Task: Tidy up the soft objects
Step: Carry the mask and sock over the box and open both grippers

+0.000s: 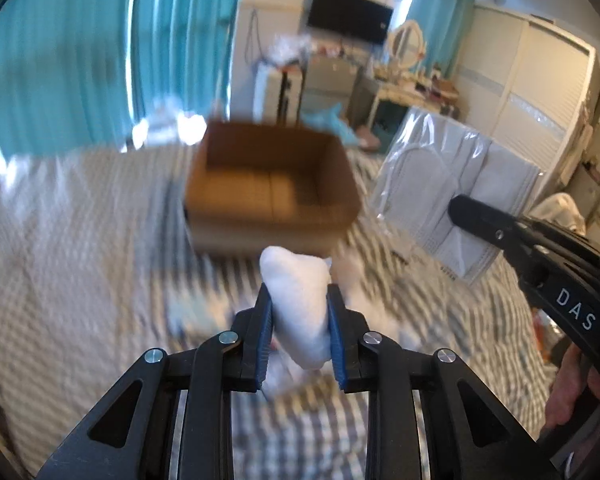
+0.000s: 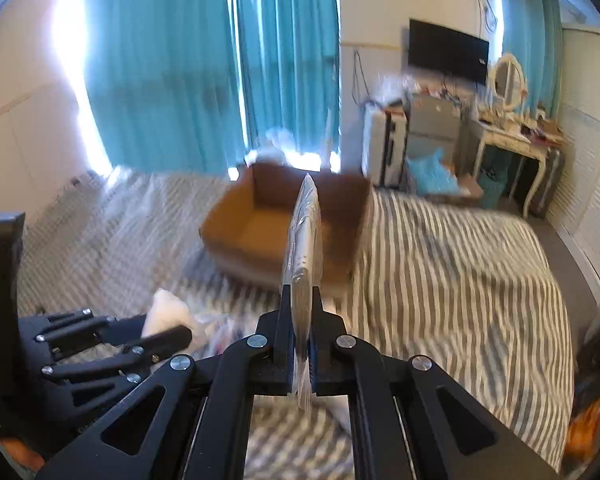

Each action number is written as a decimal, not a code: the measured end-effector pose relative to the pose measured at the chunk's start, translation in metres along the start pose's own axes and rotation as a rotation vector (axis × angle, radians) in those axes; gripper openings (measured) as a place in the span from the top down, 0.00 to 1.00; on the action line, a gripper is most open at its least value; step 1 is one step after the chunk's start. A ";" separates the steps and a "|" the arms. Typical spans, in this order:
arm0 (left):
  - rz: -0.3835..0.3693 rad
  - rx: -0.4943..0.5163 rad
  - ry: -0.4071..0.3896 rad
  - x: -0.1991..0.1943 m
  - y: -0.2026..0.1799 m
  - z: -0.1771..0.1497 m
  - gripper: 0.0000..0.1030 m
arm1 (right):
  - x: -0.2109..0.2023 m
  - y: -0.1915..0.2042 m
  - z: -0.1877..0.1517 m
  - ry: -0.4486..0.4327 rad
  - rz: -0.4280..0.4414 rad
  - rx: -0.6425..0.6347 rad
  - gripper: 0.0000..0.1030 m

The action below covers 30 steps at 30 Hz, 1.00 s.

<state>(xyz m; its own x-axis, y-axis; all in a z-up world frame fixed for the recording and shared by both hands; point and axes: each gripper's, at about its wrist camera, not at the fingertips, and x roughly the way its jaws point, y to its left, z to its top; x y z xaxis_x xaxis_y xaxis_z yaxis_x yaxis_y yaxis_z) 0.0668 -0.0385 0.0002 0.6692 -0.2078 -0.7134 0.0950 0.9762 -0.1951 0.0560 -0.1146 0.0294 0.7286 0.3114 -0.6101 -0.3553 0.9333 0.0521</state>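
Right now your left gripper [image 1: 300, 316] is clamped on a white soft toy [image 1: 298, 312], its blue pads [image 1: 265, 336] pressing in from both sides so the plush bulges up above the fingertips. Take the cardboard box [image 1: 272, 184] as your landmark: it sits open-topped on the striped bedspread [image 1: 480, 320], and the toy is held up on the near side of it, roughly in line with its front wall and not over the opening. From your right wrist camera the same gripper [image 2: 168, 332] shows low at the left, the toy [image 2: 166, 312] poking out between its fingers, again short of the box [image 2: 260, 232] and to its left.

Further right, your right gripper [image 1: 460, 208] is closed on a clear plastic pack of grey face masks [image 1: 448, 184]. Seen from the left wrist, the pack hangs flat-on to the right of the box, just beside its right wall, lifted clear of the bedspread. Seen along the right gripper's [image 2: 302, 304] own fingers, the pack [image 2: 305, 240] stands edge-on and upright, pinched at its lower part, and its top edge overlaps the box's opening in that view; whether it is actually over the box you cannot tell.

Behind the box hang teal curtains [image 2: 204, 80]; beyond it to the right are a wall-mounted television [image 2: 448, 52] and a white dressing table [image 2: 512, 136].
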 end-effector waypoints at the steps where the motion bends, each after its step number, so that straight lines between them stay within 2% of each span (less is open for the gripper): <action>1: 0.016 0.020 -0.029 -0.008 0.000 0.015 0.77 | -0.001 -0.002 0.017 -0.024 0.028 0.003 0.95; 3: 0.035 0.053 -0.077 -0.019 -0.001 0.042 0.77 | -0.001 -0.002 0.041 -0.051 0.024 -0.011 0.95; 7: 0.020 0.064 -0.163 -0.025 0.007 0.095 0.76 | 0.015 -0.001 0.088 -0.087 0.005 -0.076 0.95; 11: 0.026 0.061 -0.134 0.008 0.014 0.128 0.76 | 0.051 0.001 0.114 -0.080 -0.029 -0.129 0.95; 15: 0.057 0.058 -0.100 0.060 0.030 0.141 0.76 | 0.104 -0.009 0.117 -0.049 -0.019 -0.092 0.95; 19: 0.048 0.040 -0.090 0.095 0.048 0.137 0.72 | 0.160 -0.031 0.102 -0.005 -0.010 -0.026 0.95; 21: 0.067 0.044 -0.089 0.112 0.053 0.135 0.72 | 0.180 -0.037 0.093 0.016 -0.011 -0.018 0.95; 23: 0.073 0.048 -0.076 0.126 0.056 0.132 0.58 | 0.197 -0.045 0.086 0.037 0.008 0.002 0.92; 24: 0.078 0.039 -0.062 0.132 0.056 0.133 0.55 | 0.202 -0.050 0.084 0.045 0.018 0.014 0.85; 25: 0.082 0.026 -0.050 0.135 0.055 0.134 0.50 | 0.203 -0.055 0.081 0.045 0.018 0.019 0.67; 27: 0.083 0.000 -0.041 0.142 0.057 0.132 0.46 | 0.203 -0.061 0.080 0.034 0.002 0.013 0.42; 28: 0.097 -0.003 -0.045 0.142 0.056 0.131 0.43 | 0.198 -0.066 0.081 0.017 0.009 0.011 0.38; 30: 0.151 0.010 -0.053 0.141 0.054 0.129 0.42 | 0.190 -0.071 0.082 0.006 0.023 0.010 0.38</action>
<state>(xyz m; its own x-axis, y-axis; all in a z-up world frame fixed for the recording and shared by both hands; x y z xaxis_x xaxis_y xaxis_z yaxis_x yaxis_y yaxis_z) 0.2609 -0.0071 -0.0241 0.7141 -0.0554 -0.6978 -0.0023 0.9967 -0.0815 0.2677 -0.1067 -0.0255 0.7170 0.3315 -0.6133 -0.3658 0.9278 0.0737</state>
